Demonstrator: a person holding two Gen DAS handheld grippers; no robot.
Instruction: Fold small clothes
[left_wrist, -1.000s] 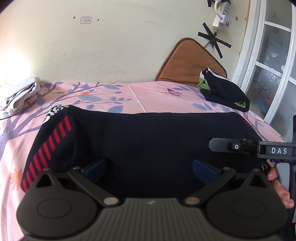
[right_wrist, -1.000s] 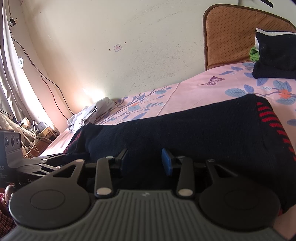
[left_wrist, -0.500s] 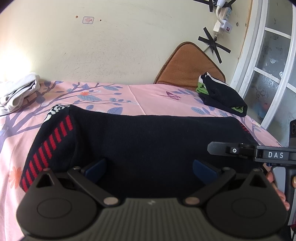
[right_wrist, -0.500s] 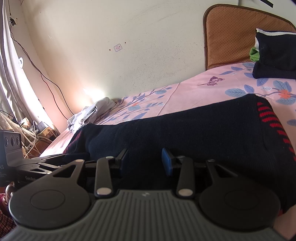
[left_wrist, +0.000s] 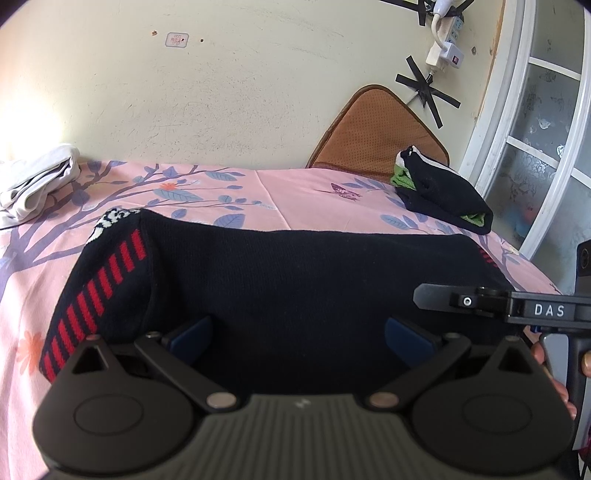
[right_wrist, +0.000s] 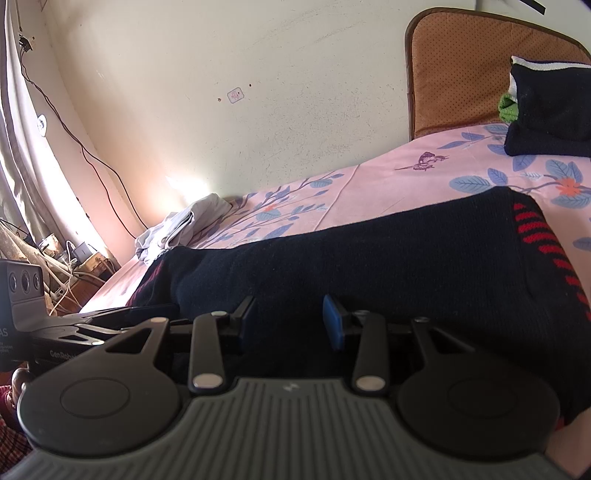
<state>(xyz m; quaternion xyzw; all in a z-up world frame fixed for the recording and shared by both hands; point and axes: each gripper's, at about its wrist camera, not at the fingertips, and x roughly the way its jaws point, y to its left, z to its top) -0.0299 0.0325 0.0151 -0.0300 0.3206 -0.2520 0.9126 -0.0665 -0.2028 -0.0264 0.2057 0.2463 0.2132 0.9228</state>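
Black knit with short red stripes down its edges, the small garment (left_wrist: 295, 280) lies spread across the middle of both views on a pink bedsheet (left_wrist: 303, 192) printed with blue leaves and purple branches. In the left wrist view its left edge is turned up, showing the red bars and a bit of black-and-white pattern at the top corner; in the right wrist view the red bars run down its right side.

At the bottom of the left wrist view the left gripper (left_wrist: 298, 334) has its blue-padded fingers (left_wrist: 406, 336) wide apart, one at each side of the near edge of the cloth; the pads press on nothing. At the bottom of the right wrist view the right gripper (right_wrist: 286, 317) sits low over the near edge of the same cloth with its jaws partly apart; the fabric between them is too dark to tell whether they pinch it. The right tool's side arm, marked DAS, reaches in from the right edge of the left wrist view, with the person's fingers (left_wrist: 539, 352) on its handle.

Farther out, a folded dark pile with green inside (left_wrist: 439, 192) rests at the upper right of the bed against a brown cushion (left_wrist: 373, 136). A white bundle of cloth (left_wrist: 37, 184) lies at the far left by the cream wall (left_wrist: 240, 92)
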